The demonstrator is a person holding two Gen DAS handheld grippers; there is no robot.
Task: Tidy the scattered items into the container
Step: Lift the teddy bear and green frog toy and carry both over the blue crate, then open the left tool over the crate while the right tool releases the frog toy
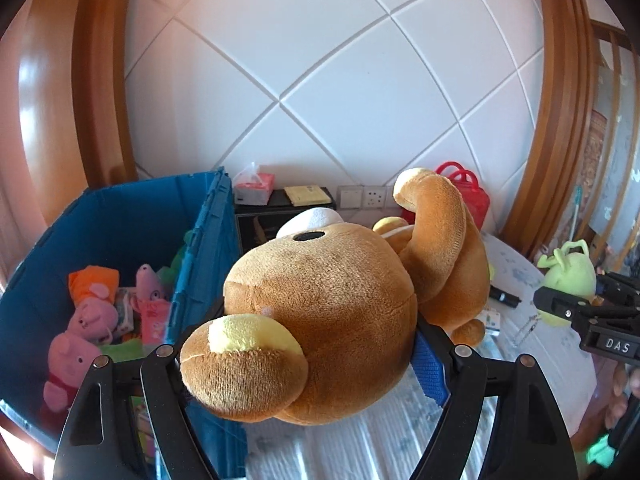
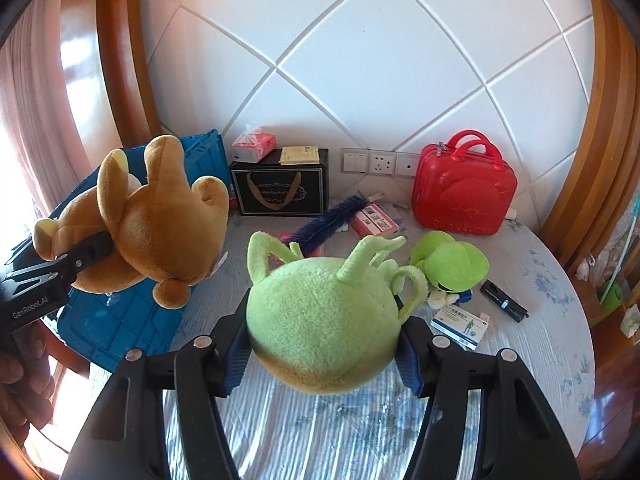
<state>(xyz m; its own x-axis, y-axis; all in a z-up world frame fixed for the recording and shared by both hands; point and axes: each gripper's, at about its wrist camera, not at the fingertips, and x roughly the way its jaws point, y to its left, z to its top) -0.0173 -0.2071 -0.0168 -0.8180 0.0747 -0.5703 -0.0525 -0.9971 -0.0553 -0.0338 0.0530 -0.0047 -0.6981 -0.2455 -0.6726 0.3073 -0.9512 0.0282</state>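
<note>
- Clamping the head of a brown teddy bear (image 1: 320, 312), the left hand-held gripper (image 1: 316, 340) has its jaws spread wide around it, pads pressed into the plush; the bear hangs just beside the blue storage crate (image 1: 208, 240).
- Only the left wrist view looks into the crate: pink pig plush toys (image 1: 80, 332) and other small items lie at the bottom.
- The right hand-held gripper (image 2: 324, 344) squeezes a pale green round plush toy (image 2: 320, 320) between its blue pads (image 2: 236, 356), about half spread, raised over the round desk (image 2: 540, 340).
- Only the right wrist view shows what is left on the desk: a bright green frog plush (image 2: 450, 260), a blue feather (image 2: 332, 220), a pink box (image 2: 374, 220), a white medicine box (image 2: 460, 326), a black bar-shaped item (image 2: 504, 302).
- At the back stand a red carry case (image 2: 464, 196) and a black gift bag (image 2: 280, 188), fuller in the right view.
</note>
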